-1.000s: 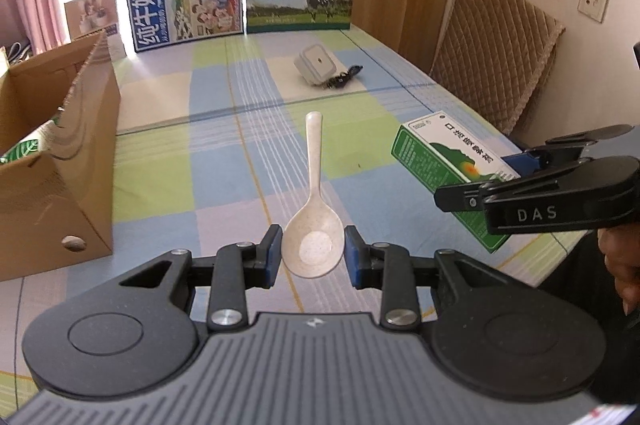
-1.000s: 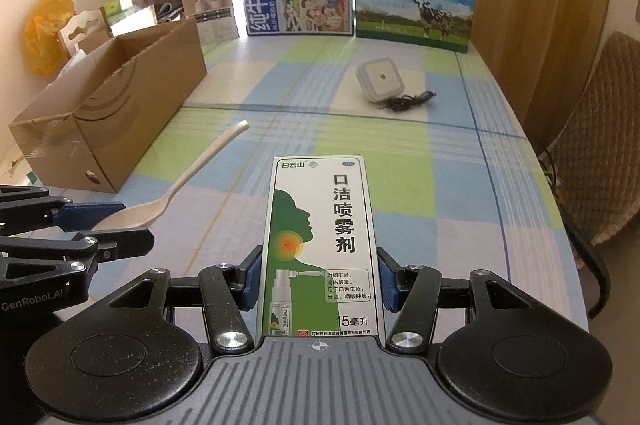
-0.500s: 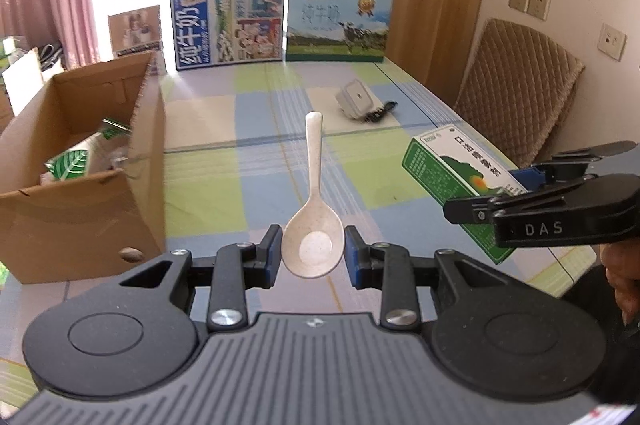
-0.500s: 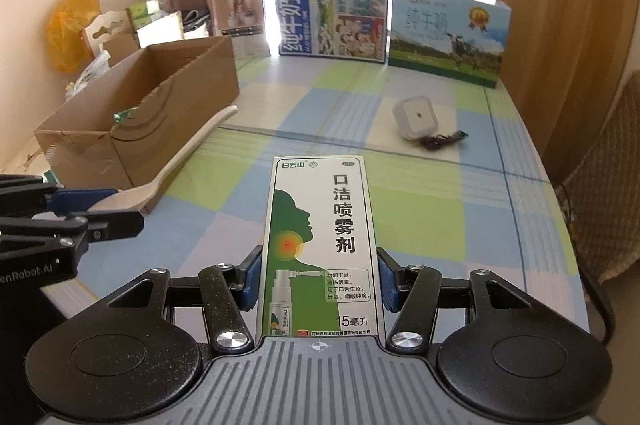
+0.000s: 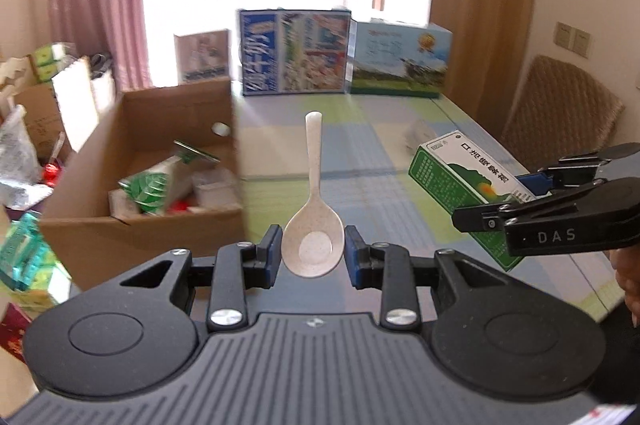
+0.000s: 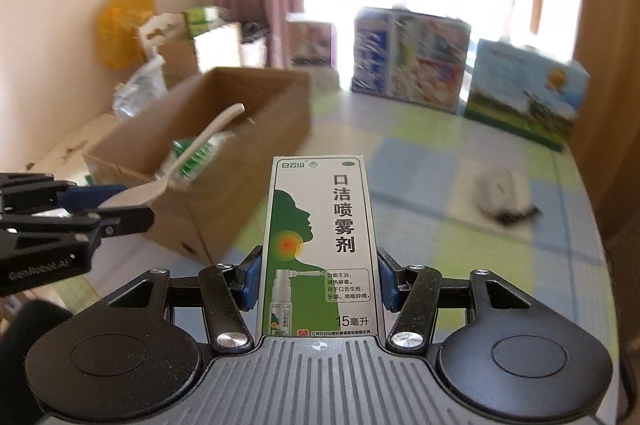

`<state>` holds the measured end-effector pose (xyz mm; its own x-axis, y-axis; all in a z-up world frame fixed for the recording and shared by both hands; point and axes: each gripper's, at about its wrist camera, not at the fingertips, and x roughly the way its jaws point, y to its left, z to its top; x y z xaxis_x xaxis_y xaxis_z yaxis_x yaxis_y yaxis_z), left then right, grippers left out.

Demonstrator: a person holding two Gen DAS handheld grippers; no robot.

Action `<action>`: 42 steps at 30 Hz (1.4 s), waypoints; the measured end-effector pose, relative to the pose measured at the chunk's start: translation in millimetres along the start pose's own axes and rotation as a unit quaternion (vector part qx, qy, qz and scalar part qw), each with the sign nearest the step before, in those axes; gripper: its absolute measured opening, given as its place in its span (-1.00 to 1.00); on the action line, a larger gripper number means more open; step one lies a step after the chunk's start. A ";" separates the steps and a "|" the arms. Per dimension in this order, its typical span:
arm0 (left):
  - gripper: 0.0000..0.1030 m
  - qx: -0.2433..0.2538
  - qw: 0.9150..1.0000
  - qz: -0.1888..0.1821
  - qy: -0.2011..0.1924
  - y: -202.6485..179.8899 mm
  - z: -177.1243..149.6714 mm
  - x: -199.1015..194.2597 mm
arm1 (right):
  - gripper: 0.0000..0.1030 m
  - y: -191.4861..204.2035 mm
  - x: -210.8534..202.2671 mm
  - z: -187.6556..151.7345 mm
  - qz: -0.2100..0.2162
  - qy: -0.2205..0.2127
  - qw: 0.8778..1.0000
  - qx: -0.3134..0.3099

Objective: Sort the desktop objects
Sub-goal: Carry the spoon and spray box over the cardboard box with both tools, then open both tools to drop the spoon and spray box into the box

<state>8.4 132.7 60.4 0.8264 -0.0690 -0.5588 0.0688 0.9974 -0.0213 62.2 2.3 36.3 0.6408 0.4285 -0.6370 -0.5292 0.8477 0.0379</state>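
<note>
Both loads airborne, heading for the open brown cardboard box [image 5: 140, 161] on the table's left edge. Clear the near wall before lowering; release one at a time. Left gripper [image 5: 313, 255] is clamped on the bowl of the cream plastic spoon [image 5: 313, 225], handle pointing forward. Right gripper [image 6: 316, 283] squeezes the green-and-white spray carton [image 6: 320, 245] at mid width. Box contents blurred, probably green packets.
</note>
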 end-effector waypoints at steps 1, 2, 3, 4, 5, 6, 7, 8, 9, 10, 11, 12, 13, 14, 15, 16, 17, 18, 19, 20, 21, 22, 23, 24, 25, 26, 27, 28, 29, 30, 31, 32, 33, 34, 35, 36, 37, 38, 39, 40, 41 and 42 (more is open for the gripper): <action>-0.47 -0.003 1.000 0.006 -0.003 6.9 2.8 -1.2 | 0.02 6.1 4.8 8.8 0.008 -0.004 1.000 -0.003; -0.47 -0.005 1.000 0.014 -0.005 14.6 6.0 -2.2 | 0.02 11.5 9.7 17.6 0.015 -0.008 1.000 -0.007; -0.47 -0.006 1.000 0.023 -0.008 23.2 9.0 -3.1 | 0.02 18.9 15.1 27.5 0.023 -0.013 1.000 -0.011; -0.47 -0.007 0.999 0.031 -0.010 31.5 11.9 -3.9 | 0.02 25.5 19.3 35.2 0.028 -0.017 0.999 -0.016; -0.47 -0.007 0.999 0.038 -0.012 40.7 15.0 -4.1 | 0.02 31.7 23.3 43.2 0.035 -0.021 0.999 -0.020; -0.47 -0.007 0.999 0.047 -0.014 49.7 18.3 -4.1 | 0.02 37.9 28.4 50.8 0.041 -0.023 0.999 -0.023; -0.47 -0.007 0.998 0.054 -0.016 58.3 21.5 -3.8 | 0.02 44.5 34.7 58.9 0.048 -0.025 0.998 -0.025; -0.47 -0.007 0.998 0.061 -0.018 66.1 24.3 -3.4 | 0.02 50.8 40.8 65.8 0.054 -0.027 0.998 -0.027; -0.47 -0.008 0.997 0.069 -0.021 74.9 28.3 -3.0 | 0.02 56.6 47.3 72.1 0.059 -0.028 0.997 -0.031; -0.47 -0.009 0.997 0.073 -0.023 82.1 30.5 -2.8 | 0.02 63.0 54.6 78.4 0.065 -0.029 0.997 -0.034; -0.47 -0.011 0.997 0.078 -0.025 89.9 33.8 -1.3 | 0.02 69.2 62.2 84.0 0.069 -0.029 0.996 -0.038; -0.47 -0.012 0.996 0.084 -0.025 97.8 37.3 0.7 | 0.02 73.8 67.9 87.4 0.072 -0.028 0.996 -0.041; -0.47 -0.011 0.996 0.087 -0.025 105.1 39.9 3.5 | 0.02 79.1 75.6 91.5 0.075 -0.027 0.996 -0.043; -0.47 -0.011 0.995 0.091 -0.026 111.2 42.1 5.6 | 0.02 83.7 81.8 94.5 0.077 -0.024 0.996 -0.044; -0.47 -0.012 0.995 0.094 -0.025 117.9 44.6 9.0 | 0.02 88.2 89.0 98.1 0.080 -0.021 0.996 -0.044; -0.47 -0.011 0.995 0.096 -0.024 123.4 46.2 12.3 | 0.02 90.6 94.8 100.6 0.082 -0.018 0.995 -0.045; -0.47 -0.011 0.995 0.098 -0.025 128.8 47.7 15.5 | 0.02 93.2 99.9 102.4 0.083 -0.016 0.995 -0.048; -0.47 -0.012 0.995 0.100 -0.025 134.5 48.4 19.2 | 0.02 96.5 105.1 104.3 0.083 -0.013 0.995 -0.050; -0.47 -0.014 0.994 0.101 -0.025 139.4 48.2 23.0 | 0.02 98.8 111.0 106.6 0.084 -0.011 0.995 -0.053; -0.47 -0.017 0.994 0.103 -0.024 144.1 47.8 26.9 | 0.02 100.8 115.3 107.8 0.085 -0.009 0.995 -0.054; -0.47 -0.018 0.994 0.105 -0.023 148.6 47.2 31.6 | 0.02 102.4 120.1 109.1 0.086 -0.007 0.995 -0.054; -0.47 -0.021 0.994 0.106 -0.021 152.7 46.3 35.8 | 0.02 104.1 125.3 110.3 0.086 -0.005 0.995 -0.055; -0.47 -0.023 0.994 0.107 -0.019 156.1 44.6 40.9 | 0.02 105.6 130.3 111.3 0.085 -0.004 0.995 -0.055; -0.47 -0.026 0.994 0.107 -0.016 160.1 43.5 45.2 | 0.02 106.7 134.0 112.0 0.085 -0.003 0.995 -0.055; -0.47 -0.029 0.994 0.105 -0.014 163.2 42.3 49.2 | 0.02 107.2 138.6 112.7 0.086 -0.001 0.995 -0.055; -0.47 -0.033 0.994 0.101 -0.012 166.7 41.2 53.3 | 0.02 107.3 142.3 112.7 0.086 0.001 0.995 -0.054; -0.46 -0.036 0.995 0.095 -0.010 169.8 40.7 57.0 | 0.02 107.2 144.2 112.5 0.087 0.003 0.995 -0.052; -0.46 -0.036 0.995 0.094 -0.006 171.3 40.2 60.2 | 0.02 107.0 147.4 112.5 0.087 0.004 0.995 -0.050; -0.44 -0.035 0.995 0.098 -0.004 173.7 39.2 62.3 | 0.02 106.8 149.5 112.5 0.087 0.006 0.995 -0.047; -0.40 -0.032 0.994 0.104 -0.005 175.3 37.8 63.0 | 0.02 106.2 151.9 112.5 0.088 0.007 0.995 -0.045; -0.35 -0.032 0.994 0.105 -0.005 177.8 37.2 62.0 | 0.02 106.1 154.2 112.0 0.089 0.009 0.995 -0.044; -0.35 -0.034 0.994 0.104 -0.005 179.4 35.8 61.2 | 0.02 106.2 156.3 111.9 0.090 0.011 0.995 -0.043; -0.35 -0.039 0.994 0.105 -0.006 181.6 33.9 59.0 | 0.02 105.7 157.4 111.1 0.092 0.013 0.995 -0.042; -0.35 -0.044 0.994 0.105 -0.007 182.6 32.7 56.0 | 0.02 105.7 159.7 110.8 0.093 0.015 0.995 -0.040; -0.35 -0.050 0.993 0.103 -0.009 184.4 31.5 52.7 | 0.02 106.2 161.0 110.4 0.094 0.016 0.995 -0.039; -0.35 -0.055 0.993 0.102 -0.011 185.3 30.4 49.3 | 0.02 106.3 163.0 110.4 0.096 0.017 0.995 -0.036; -0.35 -0.057 0.993 0.102 -0.012 185.5 29.9 46.5 | 0.02 106.6 164.3 111.2 0.098 0.017 0.995 -0.033; -0.34 -0.057 0.993 0.104 -0.014 185.0 29.4 43.4 | 0.02 106.6 165.5 111.9 0.100 0.017 0.994 -0.029; -0.33 -0.058 0.993 0.105 -0.017 185.0 28.5 40.8 | 0.02 106.6 166.1 112.7 0.102 0.016 0.994 -0.025; -0.33 -0.060 0.993 0.105 -0.018 185.5 28.3 39.3 | 0.04 106.3 166.0 113.5 0.106 0.010 0.994 -0.020; -0.32 -0.061 0.992 0.105 -0.017 185.3 28.3 38.5 | 0.18 106.3 165.4 114.6 0.109 0.006 0.994 -0.017; -0.32 -0.062 0.992 0.106 -0.016 185.2 27.5 37.7 | 0.27 105.1 164.4 115.8 0.111 0.003 0.994 -0.014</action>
<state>67.7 314.2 58.2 0.8325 0.1448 -0.5347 -0.1769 0.9842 -0.0091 176.4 198.0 24.7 0.5038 0.6021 -0.6194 -0.6719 0.7238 0.1571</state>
